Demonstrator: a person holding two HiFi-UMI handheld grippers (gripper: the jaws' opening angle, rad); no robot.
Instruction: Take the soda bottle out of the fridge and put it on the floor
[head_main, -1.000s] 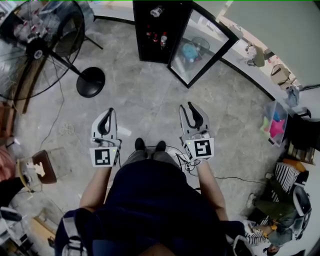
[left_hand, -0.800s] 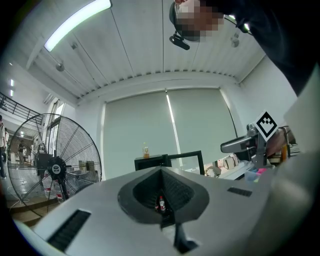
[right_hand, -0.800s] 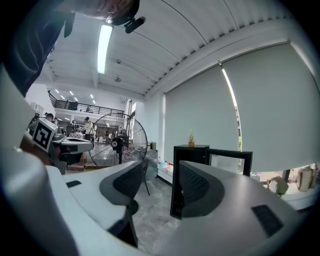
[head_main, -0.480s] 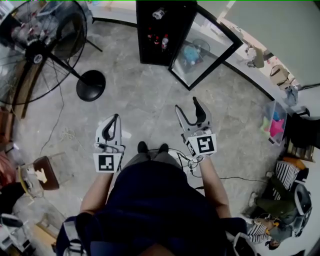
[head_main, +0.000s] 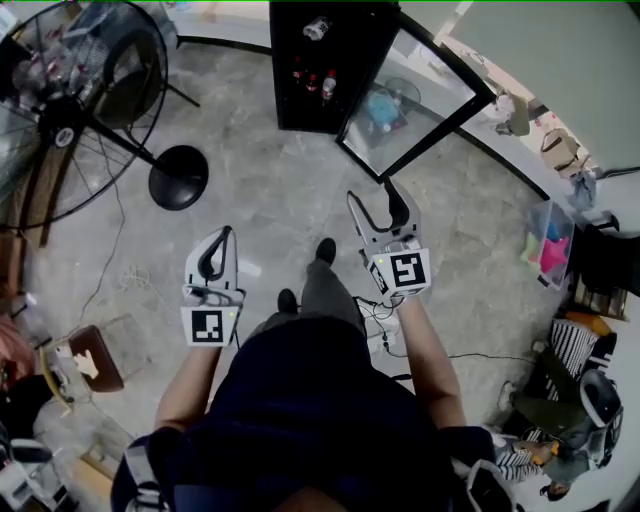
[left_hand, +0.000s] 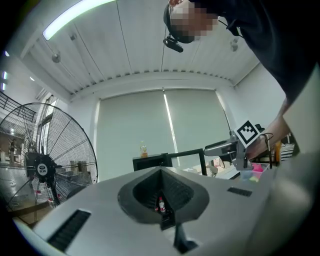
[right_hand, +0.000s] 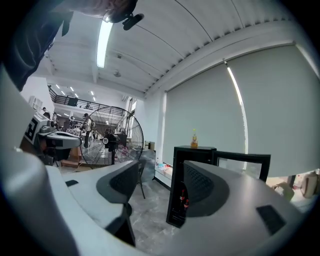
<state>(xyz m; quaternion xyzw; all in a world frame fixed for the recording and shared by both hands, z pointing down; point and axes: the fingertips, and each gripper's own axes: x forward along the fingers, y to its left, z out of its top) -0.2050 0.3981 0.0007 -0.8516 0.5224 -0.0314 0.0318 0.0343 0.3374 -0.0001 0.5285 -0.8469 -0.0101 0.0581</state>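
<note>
The black fridge (head_main: 322, 55) stands at the far wall with its glass door (head_main: 415, 100) swung open to the right. Small red-capped soda bottles (head_main: 312, 78) stand on a shelf inside, also seen in the right gripper view as bottles (right_hand: 183, 197). A yellowish bottle (right_hand: 194, 137) stands on top of the fridge. My left gripper (head_main: 226, 234) is shut and empty, held level and well short of the fridge. My right gripper (head_main: 370, 192) is open; its jaws have just been opening and nothing is between them. It points at the fridge (right_hand: 192, 165) from a distance.
A large standing fan (head_main: 70, 100) with a round base (head_main: 178, 177) stands at the left. Cables (head_main: 375, 320) lie on the grey floor by my feet. A clear bin (head_main: 550, 245) with coloured things sits at the right, people beyond it. A low stool (head_main: 85, 355) stands left.
The right gripper's jaws have spread wide. I have stepped toward the fridge, one foot now ahead, and both grippers have moved forward with me.
</note>
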